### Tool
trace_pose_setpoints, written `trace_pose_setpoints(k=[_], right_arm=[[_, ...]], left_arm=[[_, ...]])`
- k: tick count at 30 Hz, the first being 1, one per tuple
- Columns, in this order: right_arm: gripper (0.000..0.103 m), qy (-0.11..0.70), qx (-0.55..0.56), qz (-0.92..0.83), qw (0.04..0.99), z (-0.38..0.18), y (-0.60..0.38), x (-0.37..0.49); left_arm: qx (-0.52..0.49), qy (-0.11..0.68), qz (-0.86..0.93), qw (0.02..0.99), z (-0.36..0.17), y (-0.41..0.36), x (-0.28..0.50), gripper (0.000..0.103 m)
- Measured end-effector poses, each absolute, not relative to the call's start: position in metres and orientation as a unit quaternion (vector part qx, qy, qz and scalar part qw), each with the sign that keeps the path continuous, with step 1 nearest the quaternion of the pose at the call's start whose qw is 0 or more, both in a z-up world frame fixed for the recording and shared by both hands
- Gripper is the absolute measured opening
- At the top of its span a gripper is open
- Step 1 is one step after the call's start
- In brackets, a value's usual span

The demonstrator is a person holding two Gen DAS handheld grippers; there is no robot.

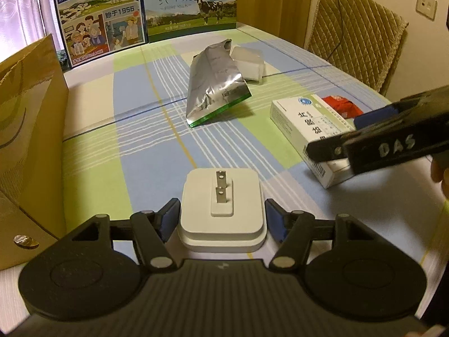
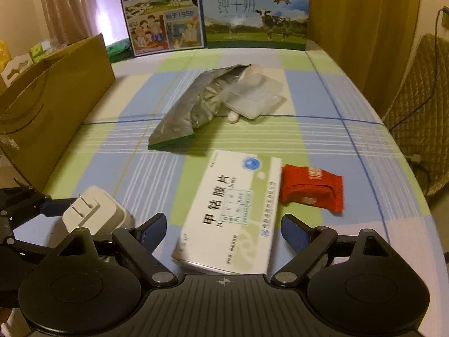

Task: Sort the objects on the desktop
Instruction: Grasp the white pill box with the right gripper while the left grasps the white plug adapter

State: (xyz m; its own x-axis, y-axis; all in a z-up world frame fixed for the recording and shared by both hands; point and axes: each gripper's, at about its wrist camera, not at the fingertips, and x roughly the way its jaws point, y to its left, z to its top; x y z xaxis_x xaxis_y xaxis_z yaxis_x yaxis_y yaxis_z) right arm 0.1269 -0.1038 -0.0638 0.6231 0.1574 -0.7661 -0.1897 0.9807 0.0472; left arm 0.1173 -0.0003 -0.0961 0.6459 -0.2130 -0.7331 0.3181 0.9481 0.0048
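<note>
A white plug-in charger (image 1: 221,210) with its two prongs facing up sits between the fingers of my left gripper (image 1: 221,219); both blue pads press its sides, so the gripper is shut on it. The right wrist view shows the same charger (image 2: 92,213) tilted, at the lower left. A white medicine box (image 2: 227,219) lies flat on the checked tablecloth (image 2: 322,129). My right gripper (image 2: 224,231) straddles its near end, open, with gaps on both sides. Seen from the left wrist, the right gripper (image 1: 345,134) hovers over the box (image 1: 306,123).
Mid-table lie a silver foil pouch (image 2: 190,106) and a clear plastic container (image 2: 252,95). A red packet (image 2: 311,188) lies right of the box. A brown paper bag (image 1: 31,140) stands at the left edge. Milk cartons (image 1: 101,14) line the back, and a padded chair (image 1: 356,33) stands right.
</note>
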Motion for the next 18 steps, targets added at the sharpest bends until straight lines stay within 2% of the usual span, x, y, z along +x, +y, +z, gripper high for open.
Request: trace_pose_setpoints(k=[10, 12, 18], right_arm=[[0.085, 0.443, -0.012, 0.08, 0.893, -0.076, -0.105, 0.133], [0.073, 0.442, -0.016, 0.08, 0.893, -0.076, -0.104, 0.131], [0.071, 0.437, -0.014, 0.076, 0.896, -0.075, -0.104, 0.132]], left_arm=[[0.062, 0.394, -0.141, 0.906, -0.099, -0.001, 0.121, 0.062], [0.061, 0.394, -0.142, 0.906, -0.099, -0.001, 0.121, 0.062], [0.057, 0.394, -0.138, 0.907, -0.098, -0.001, 0.12, 0.061]])
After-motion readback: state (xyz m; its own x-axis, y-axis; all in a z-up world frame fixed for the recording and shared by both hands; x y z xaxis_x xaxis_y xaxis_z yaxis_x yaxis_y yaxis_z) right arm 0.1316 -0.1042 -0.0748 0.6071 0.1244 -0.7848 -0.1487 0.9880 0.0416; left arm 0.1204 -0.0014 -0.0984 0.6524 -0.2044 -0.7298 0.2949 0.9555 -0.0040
